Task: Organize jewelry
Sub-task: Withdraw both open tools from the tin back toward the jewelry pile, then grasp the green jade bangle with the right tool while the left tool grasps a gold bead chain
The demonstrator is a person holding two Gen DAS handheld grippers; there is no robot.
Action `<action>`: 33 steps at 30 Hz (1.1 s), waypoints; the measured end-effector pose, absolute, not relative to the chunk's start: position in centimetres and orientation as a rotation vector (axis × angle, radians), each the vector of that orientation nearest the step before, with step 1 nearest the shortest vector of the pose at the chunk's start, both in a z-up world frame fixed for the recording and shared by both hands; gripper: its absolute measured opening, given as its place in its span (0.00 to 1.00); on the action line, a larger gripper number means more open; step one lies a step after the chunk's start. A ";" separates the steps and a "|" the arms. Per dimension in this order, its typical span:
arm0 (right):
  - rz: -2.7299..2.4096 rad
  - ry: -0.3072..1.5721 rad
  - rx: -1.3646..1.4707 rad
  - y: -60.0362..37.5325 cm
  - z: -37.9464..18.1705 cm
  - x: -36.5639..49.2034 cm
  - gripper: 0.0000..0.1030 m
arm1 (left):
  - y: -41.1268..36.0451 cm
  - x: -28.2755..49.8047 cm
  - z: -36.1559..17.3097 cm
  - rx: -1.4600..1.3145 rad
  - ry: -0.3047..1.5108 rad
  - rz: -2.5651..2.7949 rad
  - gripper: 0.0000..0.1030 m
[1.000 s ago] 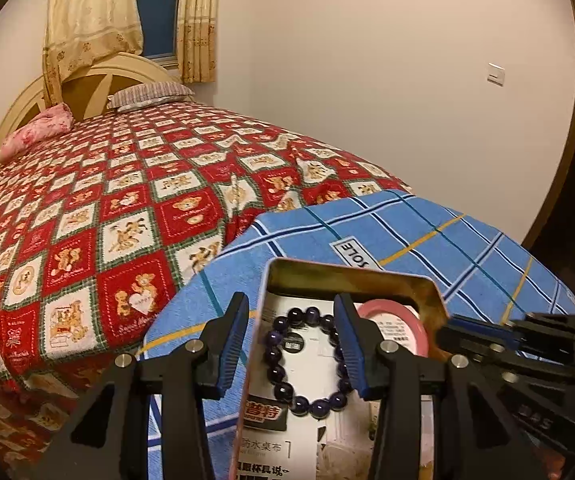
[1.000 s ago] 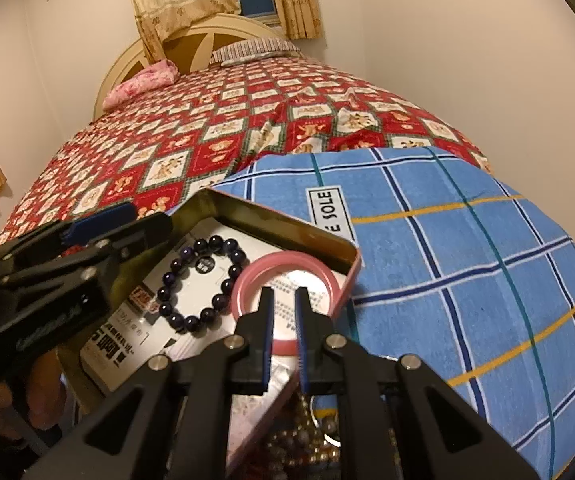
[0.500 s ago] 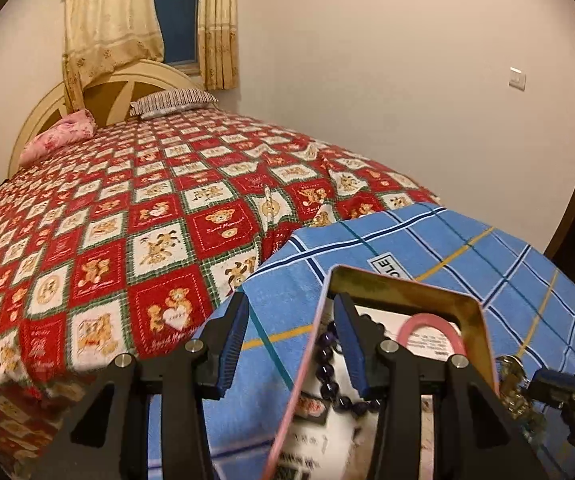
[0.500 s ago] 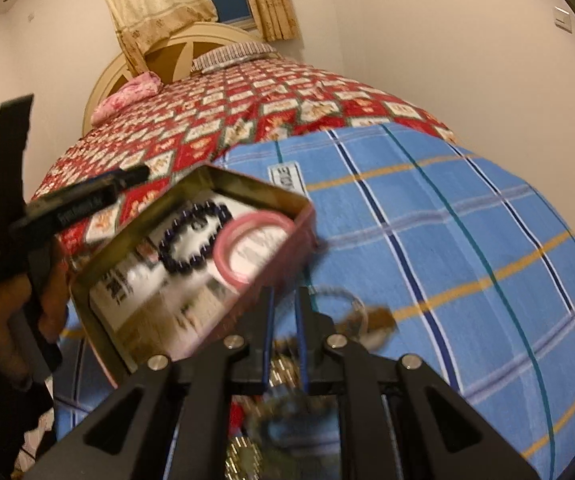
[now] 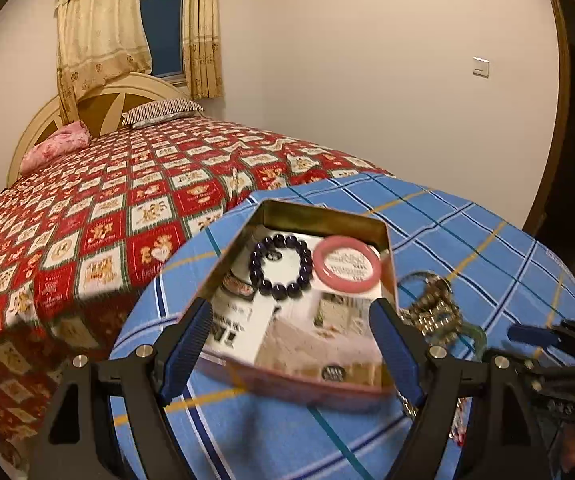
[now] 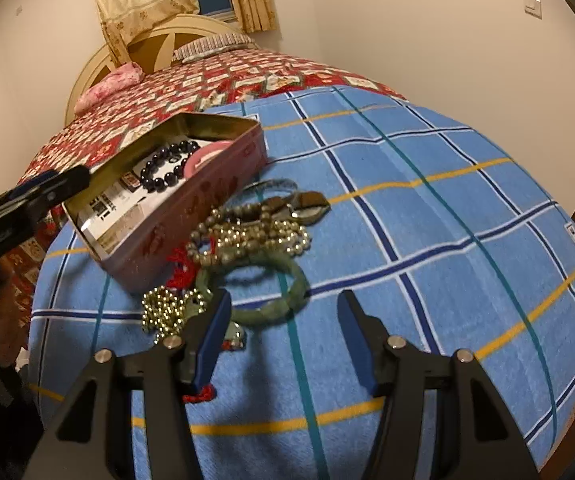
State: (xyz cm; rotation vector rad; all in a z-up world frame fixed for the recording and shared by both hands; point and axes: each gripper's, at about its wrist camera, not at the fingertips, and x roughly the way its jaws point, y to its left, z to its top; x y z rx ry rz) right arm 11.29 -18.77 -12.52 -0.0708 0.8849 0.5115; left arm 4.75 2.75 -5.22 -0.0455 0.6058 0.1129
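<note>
I see 1 pink tin [image 6: 191,216] on the blue plaid cloth [image 6: 427,208], holding 2 pieces: 1 dark bead bracelet [image 5: 280,266] and 1 pink bangle [image 5: 346,262]. A tangled jewelry pile [image 6: 243,240] lies just beside it, including 1 green bangle [image 6: 275,300]. My left hand-held gripper [image 5: 293,350] is opening around the tin, my right hand-held gripper [image 6: 283,340] opening, nothing gripped.

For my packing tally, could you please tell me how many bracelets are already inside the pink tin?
2: a dark beaded bracelet at the tin's far end, and a pink bangle right beside it. Nothing else shows on the printed paper lining, though the near wall hides a strip.
</note>
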 end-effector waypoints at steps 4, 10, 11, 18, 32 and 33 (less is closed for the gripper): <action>0.483 0.891 -0.045 -19.1 -13.1 12.2 0.56 | 2.1 4.0 -5.9 -0.051 0.621 0.119 0.78; 0.508 0.934 -0.018 -18.5 -14.2 13.6 0.35 | 0.5 3.4 -6.6 -0.021 0.639 0.104 0.78; 0.515 0.954 -0.019 -18.3 -14.5 13.8 0.30 | 0.2 3.2 -6.7 -0.015 0.641 0.100 0.78; 0.463 0.937 -0.069 -20.4 -14.0 12.0 0.10 | -1.0 1.6 -7.1 -0.021 0.645 0.077 0.78; 0.395 0.920 -0.006 -24.1 -14.1 10.9 0.10 | -4.9 3.2 -9.9 -0.025 0.791 -0.068 0.50; 0.396 0.923 -0.006 -24.1 -14.2 10.9 0.10 | -5.1 3.3 -10.0 -0.023 0.801 -0.079 0.50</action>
